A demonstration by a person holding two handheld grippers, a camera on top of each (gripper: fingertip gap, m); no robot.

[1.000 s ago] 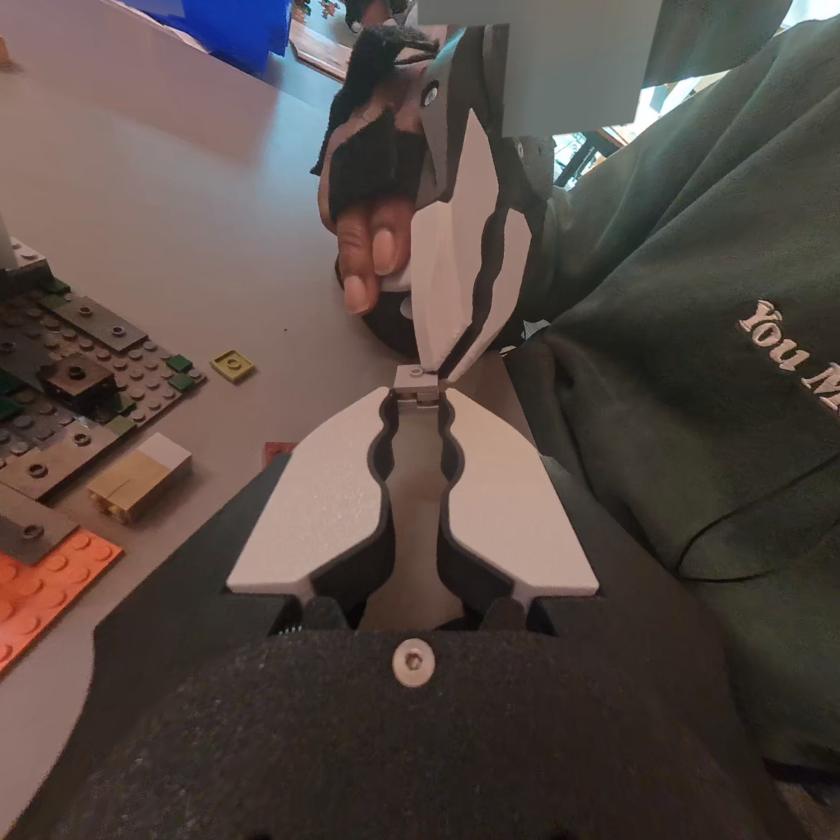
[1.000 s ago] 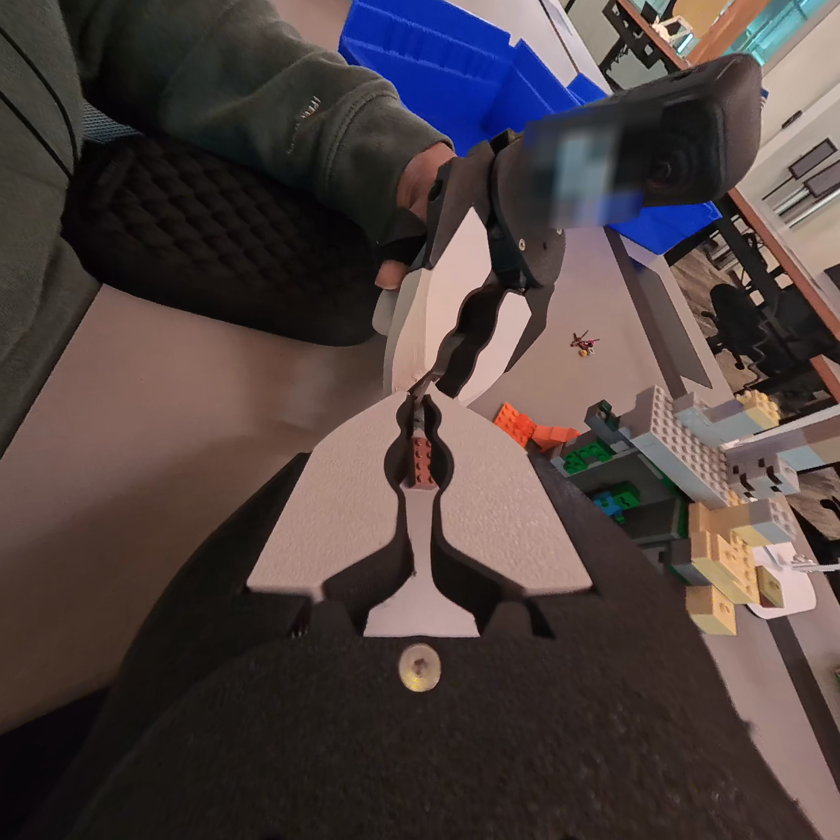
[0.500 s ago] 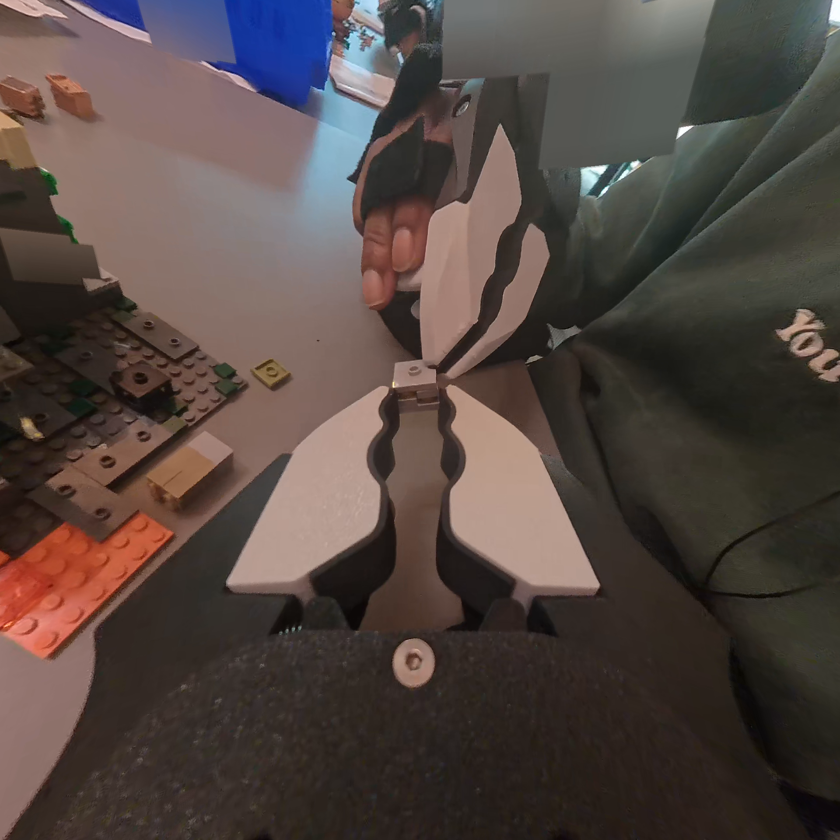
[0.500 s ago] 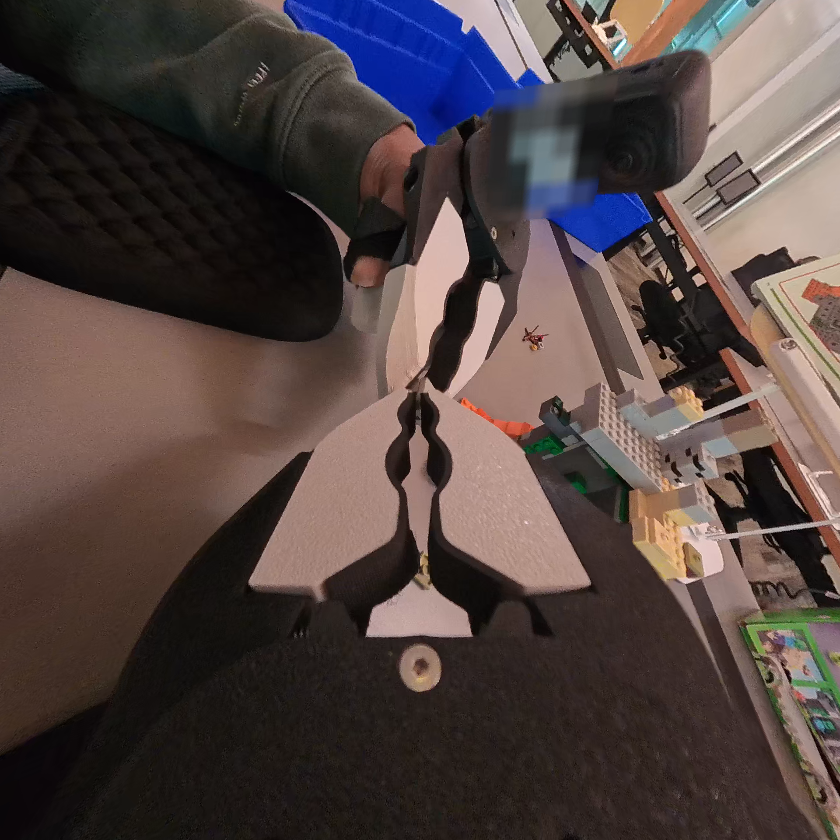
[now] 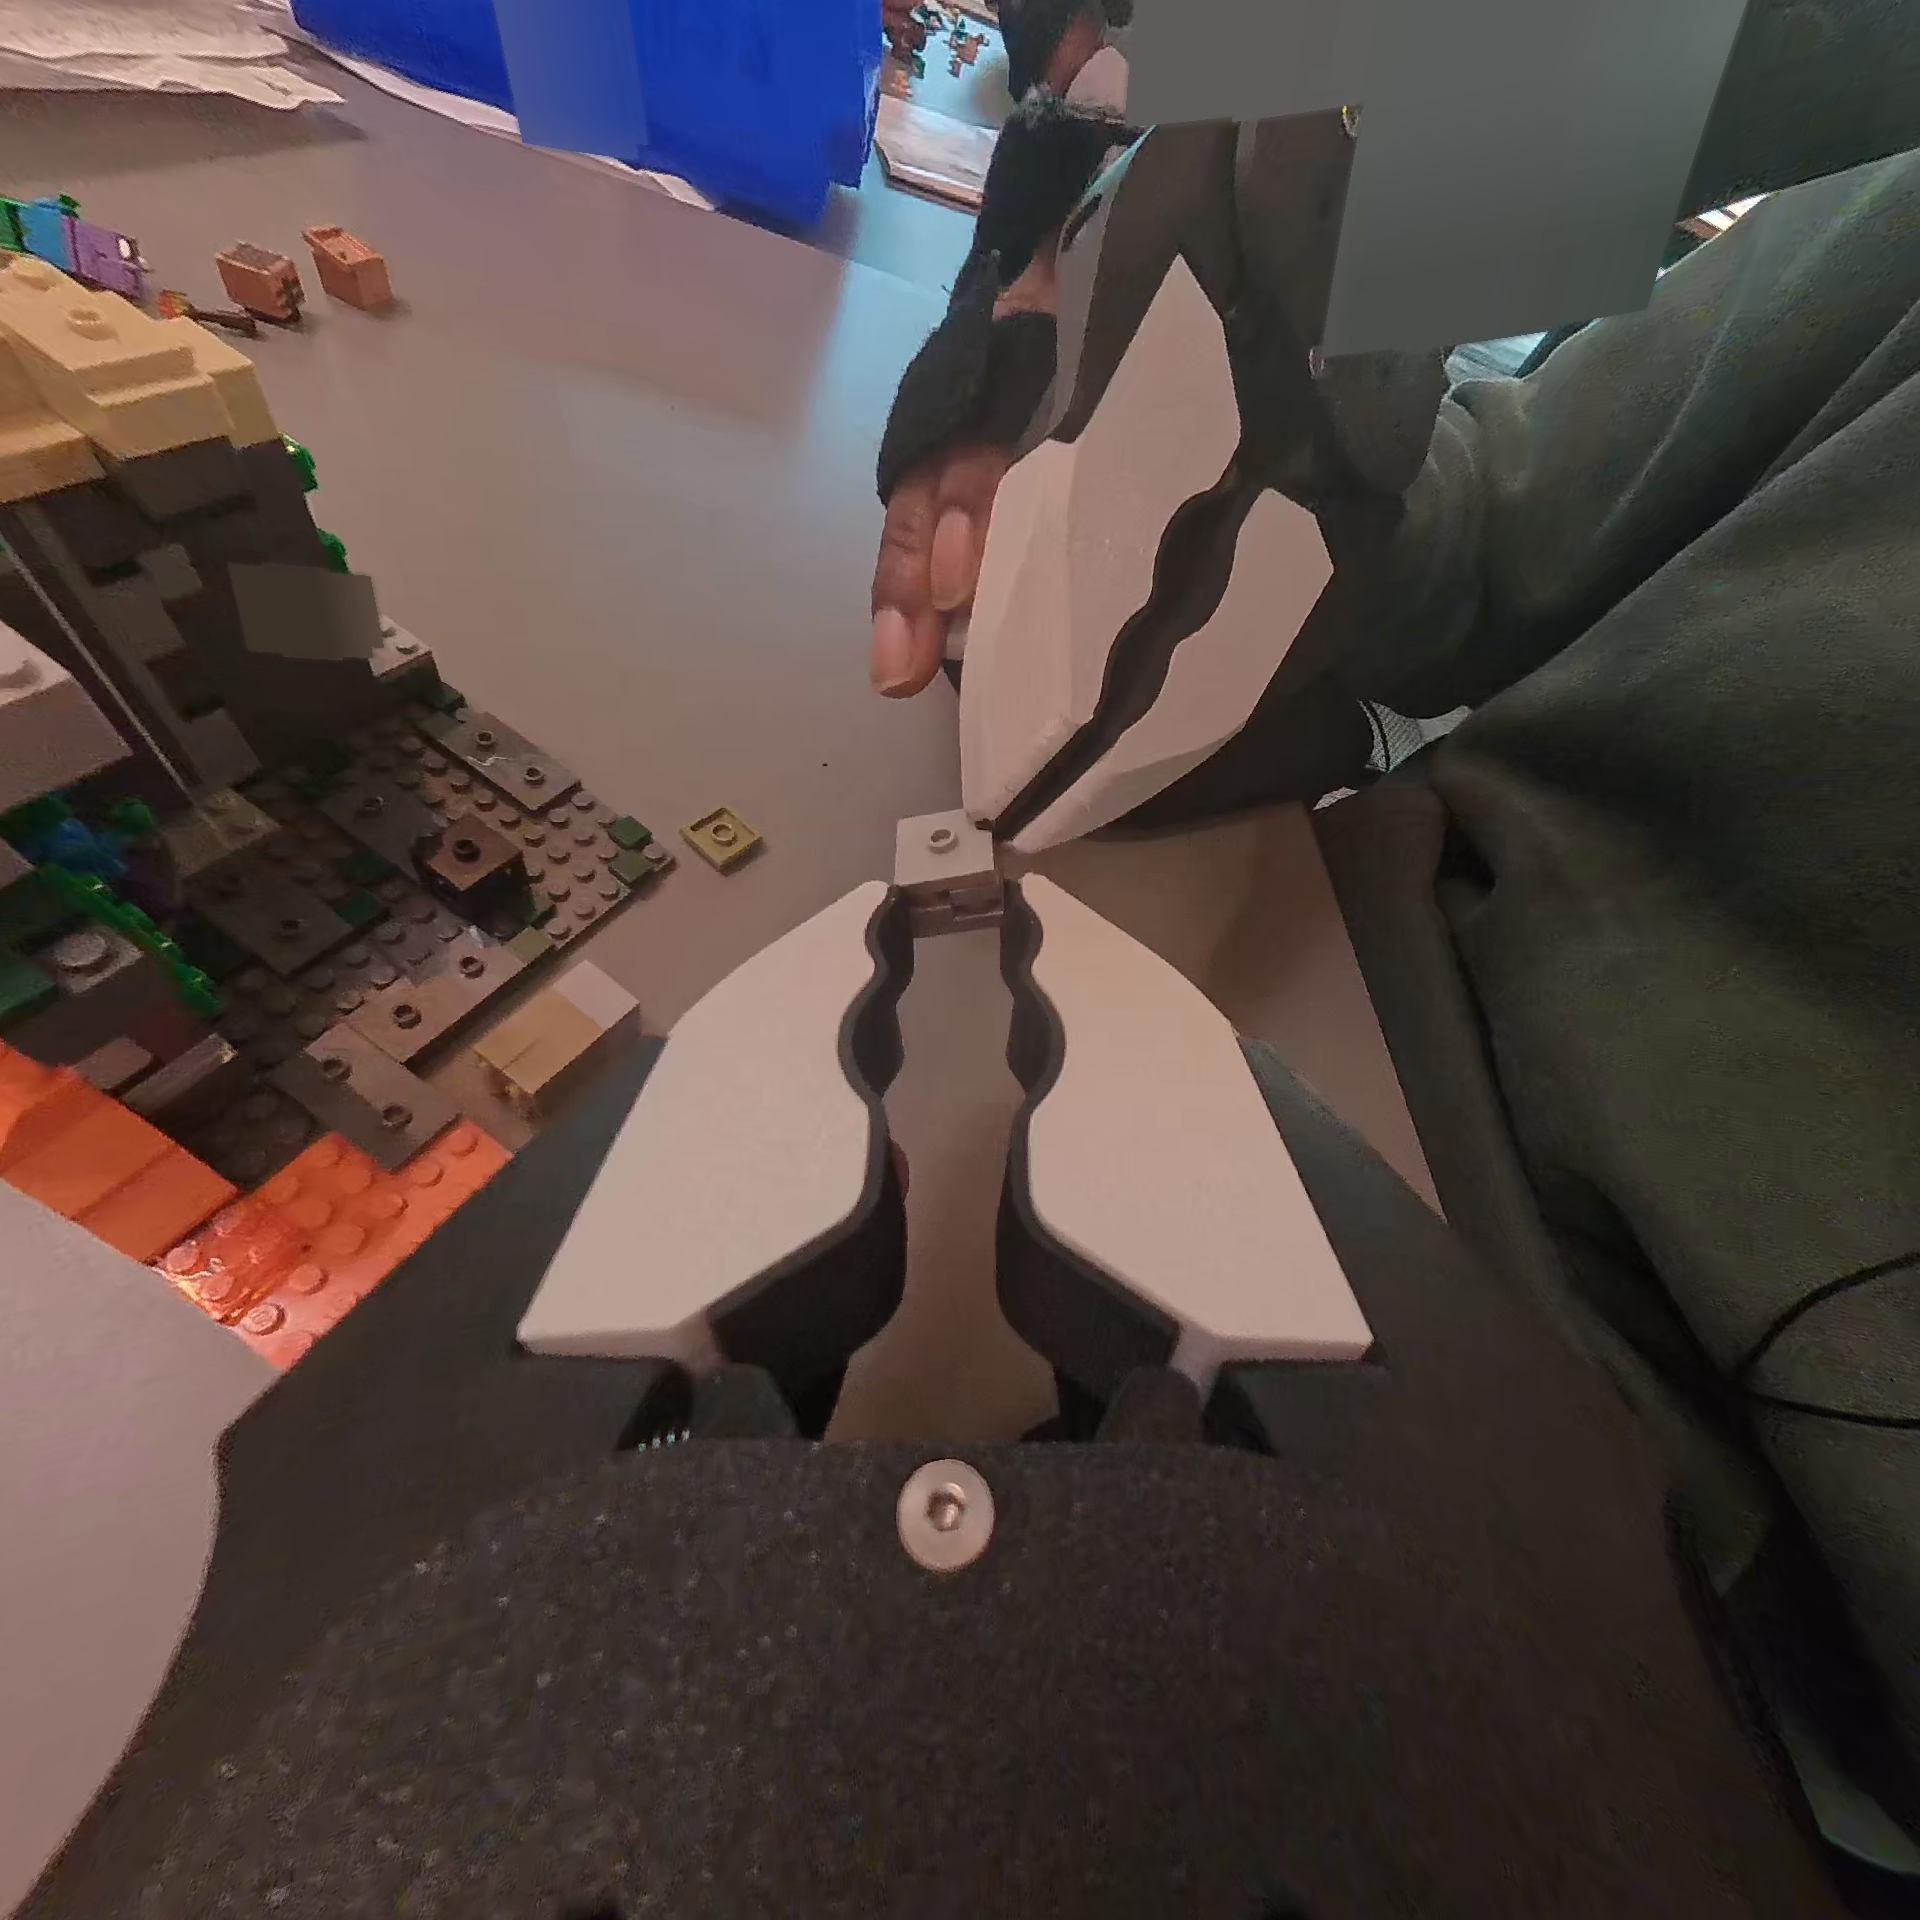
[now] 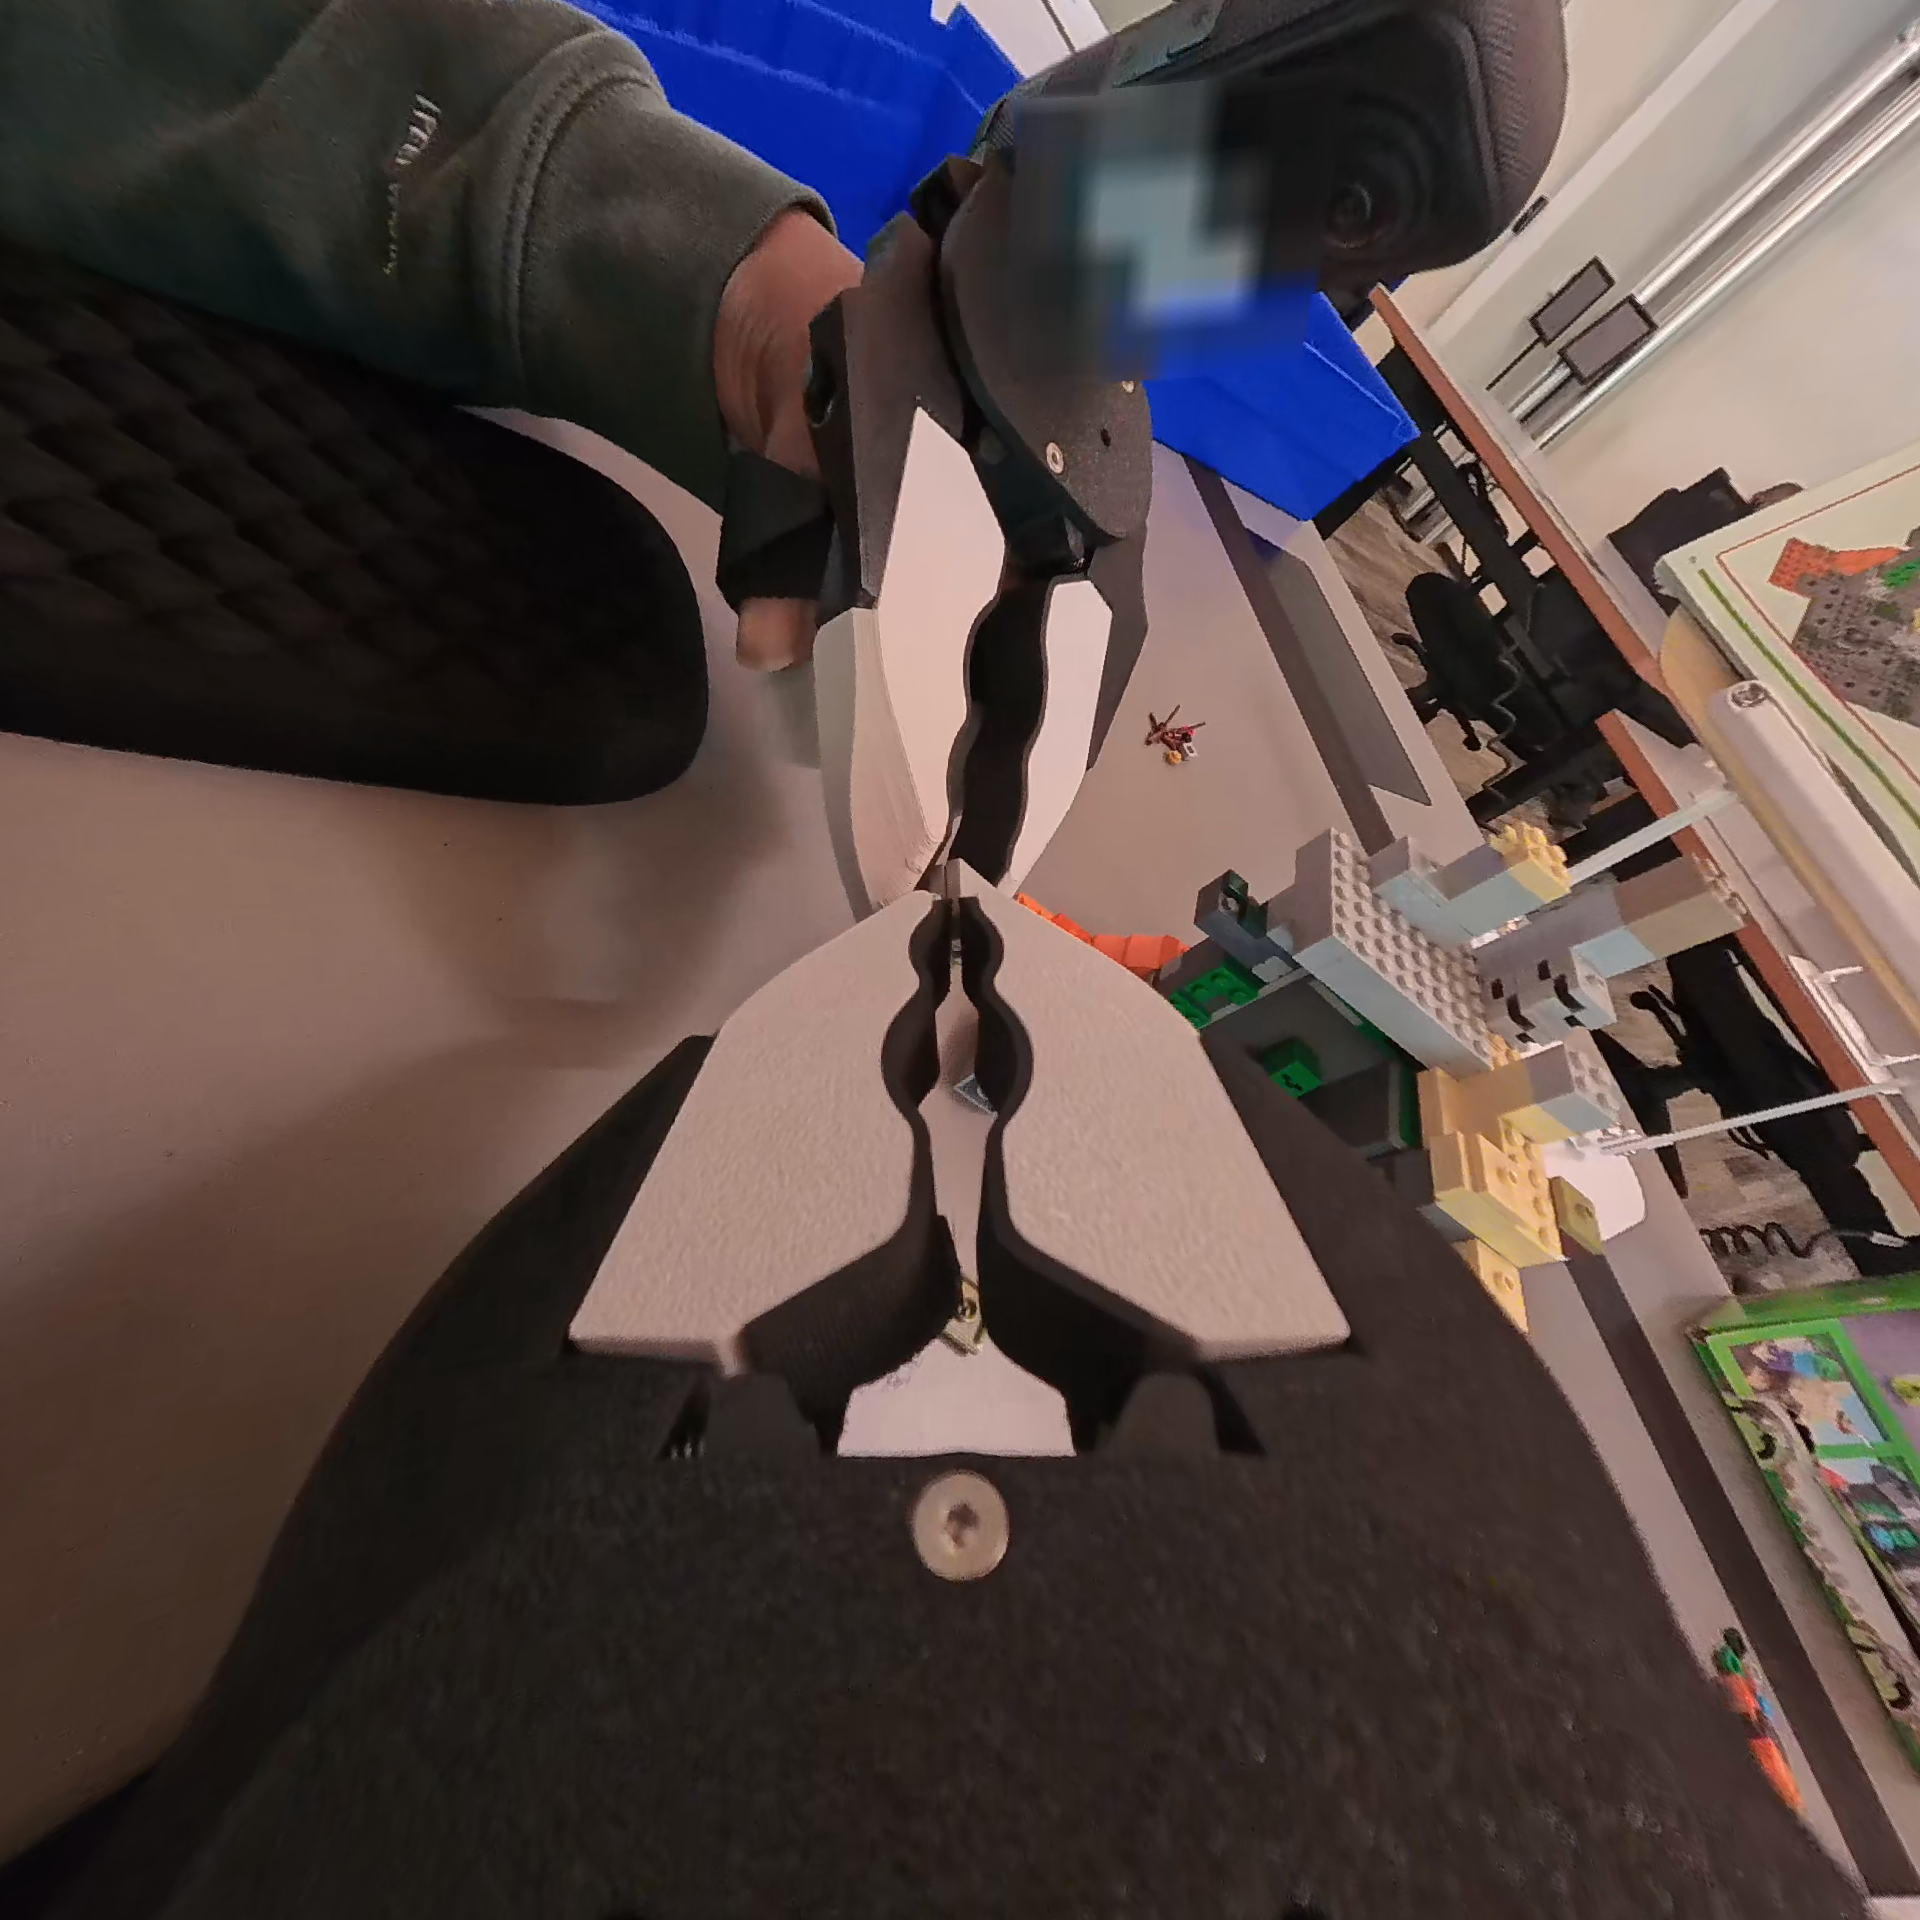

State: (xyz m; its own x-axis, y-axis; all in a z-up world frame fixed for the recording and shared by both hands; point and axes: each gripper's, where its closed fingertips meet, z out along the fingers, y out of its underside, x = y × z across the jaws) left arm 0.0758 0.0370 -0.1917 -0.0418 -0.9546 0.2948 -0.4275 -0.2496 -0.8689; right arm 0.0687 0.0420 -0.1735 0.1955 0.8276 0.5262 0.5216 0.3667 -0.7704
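Grey worktop stretches out under both views, and over it the left tongs are clenched on a small grey brick piece, pinched right at the fingertips with its single stud facing up. Meeting it from the far side come the right tongs, their tips drawn nearly together and touching the far upper corner of that grey piece. In the right wrist view the right tongs show only a thin slit between the tips, with a sliver of something pale caught there, too small to tell what, and the left tongs come down to meet them tip to tip.

A bare-fingered hand in a black glove grips the right tongs, and a dark green sleeve leads to the hand on the left tongs. Out on the worktop, well to the left of the grip, lies a small yellow-green tile, and nearer the camera a tan and grey brick. Beyond them sits a large brick model with dark studded plates, orange plates at its front edge and tan blocks on top. Two brown bricks rest farther back, near a blue bin. A printed instruction booklet lies at the right.
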